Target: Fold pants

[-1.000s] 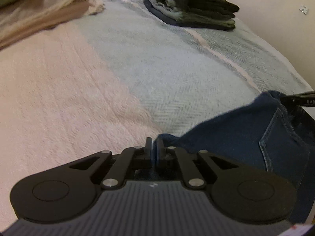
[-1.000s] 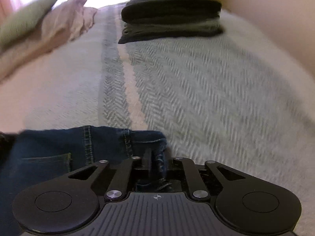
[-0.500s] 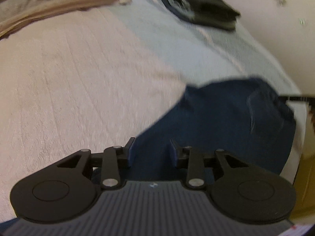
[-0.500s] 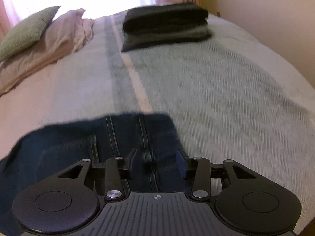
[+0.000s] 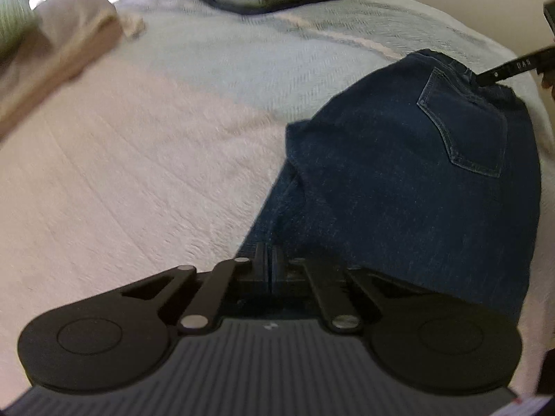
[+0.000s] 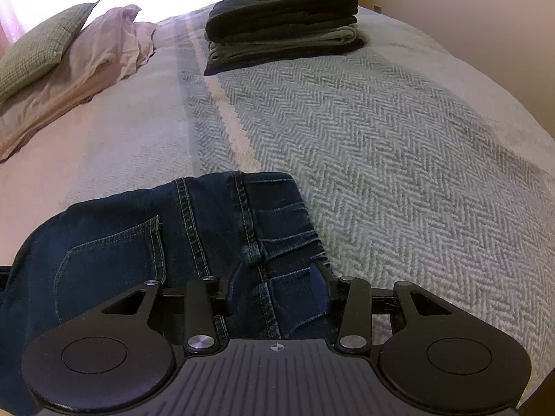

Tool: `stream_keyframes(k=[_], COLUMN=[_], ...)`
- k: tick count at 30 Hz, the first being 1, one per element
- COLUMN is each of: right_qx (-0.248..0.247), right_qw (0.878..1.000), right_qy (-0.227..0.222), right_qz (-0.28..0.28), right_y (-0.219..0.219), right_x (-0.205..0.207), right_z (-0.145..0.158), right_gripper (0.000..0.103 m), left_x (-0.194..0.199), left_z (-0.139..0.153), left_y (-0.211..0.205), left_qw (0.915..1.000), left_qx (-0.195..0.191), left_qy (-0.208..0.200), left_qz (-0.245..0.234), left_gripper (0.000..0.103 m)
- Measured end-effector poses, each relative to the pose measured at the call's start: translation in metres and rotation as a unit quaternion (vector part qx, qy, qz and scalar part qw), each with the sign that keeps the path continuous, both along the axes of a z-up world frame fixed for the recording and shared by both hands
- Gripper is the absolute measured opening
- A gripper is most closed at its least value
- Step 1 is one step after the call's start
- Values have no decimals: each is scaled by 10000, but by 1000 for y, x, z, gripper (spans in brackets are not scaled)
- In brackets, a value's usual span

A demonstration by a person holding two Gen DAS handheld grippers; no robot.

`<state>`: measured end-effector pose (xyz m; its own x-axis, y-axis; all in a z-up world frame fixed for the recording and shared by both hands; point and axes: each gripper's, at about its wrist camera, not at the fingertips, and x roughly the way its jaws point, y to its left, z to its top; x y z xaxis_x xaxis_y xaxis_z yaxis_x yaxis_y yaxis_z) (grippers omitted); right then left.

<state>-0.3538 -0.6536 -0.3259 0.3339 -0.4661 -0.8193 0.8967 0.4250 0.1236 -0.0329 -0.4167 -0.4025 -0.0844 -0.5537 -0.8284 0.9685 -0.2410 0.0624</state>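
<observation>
two grippers over jeans [image 6: 149,242] lying folded on bedspread [image 6: 399,159]. left gripper [image 5: 269,260] closed tight at the denim's edge, nothing visibly pinched; right gripper [image 6: 277,289] half-spread, waistband between fingers, unpinched.
</observation>
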Motion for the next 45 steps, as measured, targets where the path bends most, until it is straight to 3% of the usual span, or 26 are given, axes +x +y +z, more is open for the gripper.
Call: stream_keyframes(k=[2, 5, 8, 10, 12, 14, 15, 16, 17, 19, 22, 24, 26, 27, 28, 29, 32, 34, 37, 39, 40, 42, 45], right_qx=[-11, -32, -43, -55, -90, -336, -483, -590, -649, -679, -614, -522, -518, -686, -841, -783, -870, -1012, -945, -685, -484, -270, -122], right_qw=[10000, 9996, 9992, 9990, 9987, 9976, 9972, 9971, 9971, 9974, 9975, 9972, 9944, 9903, 9870, 9888, 9907, 9883, 9859, 9833, 9826, 9848, 9890], right_qy=[25, 254, 373, 417, 495, 604, 572, 485, 389, 229, 20, 171, 606, 940, 1124, 1011, 825, 691, 126, 200, 493, 730, 633], right_qz=[0, 68, 117, 139, 108, -11, -31, -24, -2, 80, 341, 515, 697, 757, 777, 766, 646, 913, 1378, 1677, 1724, 1555, 1333], right_y=[1, 4, 6, 5, 4, 8, 10, 13, 17, 25, 39, 46, 47, 48, 47, 42, 44, 60, 94, 113, 119, 121, 114], right_x=[0, 2, 4, 5, 5, 3, 1, -1, -2, -1, 4, 10, 14, 14, 12, 8, 2, 2, 6, 18, 28, 34, 38], right_z=[-1, -7, -15, -14, -10, 0, 6, 11, 15, 19, 15, 4, -13, -20, -23, -18, 5, 20, 30, 15, -1, -26, -23], right_gripper=[40, 40, 40, 40, 40, 40, 40, 40, 40, 40, 40, 40, 40, 42, 45, 45, 45, 45, 45, 45, 45, 45, 45], left_x=[5, 16, 2, 1, 18, 42, 50, 54, 50, 23, -22, -45, -45, -33, -23, -15, -13, -10, -25, -39, -40, -32, -11], left_z=[10, 0, -25, -25, -13, 1, 9, 18, 27, 39, 33, 13, -16, -21, -20, -13, 14, 28, 37, 25, 16, -1, 2], left_y=[9, 10, 1, -5, -8, -1, 4, 11, 15, 21, 19, 14, 5, 5, 5, 6, 29, 53, 98, 125, 137, 161, 195], left_qw=[9992, 9966, 9964, 9933, 9819, 9584, 9493, 9467, 9501, 9659, 9814, 9912, 9912, 9864, 9811, 9753, 9686, 9632, 9552, 9509, 9467, 9313, 9177], left_qx=[-315, -272, -117, -149, -264, -419, -519, -583, -602, -668, -454, -301, -65, -80, -63, -62, -454, -473, -460, -189, 43, 342, 190], left_qy=[9, 307, -87, -146, 185, 429, 649, 923, 1105, 1245, 1349, 846, 286, 429, 587, 781, 401, 521, 721, 601, 539, 435, 273], left_qz=[248, 709, 836, 1137, 1866, 2792, 3033, 3032, 2854, 2171, 1290, 969, 1294, 1582, 1842, 2063, 2412, 2593, 2831, 3031, 3177, 3600, 3960], left_gripper=[2, 2, 3, 5, 5, 2, 1, 1, 1, 4, 12, 15, 11, 3, 3, 3, 8, 8, 11, 20, 20, 20, 20])
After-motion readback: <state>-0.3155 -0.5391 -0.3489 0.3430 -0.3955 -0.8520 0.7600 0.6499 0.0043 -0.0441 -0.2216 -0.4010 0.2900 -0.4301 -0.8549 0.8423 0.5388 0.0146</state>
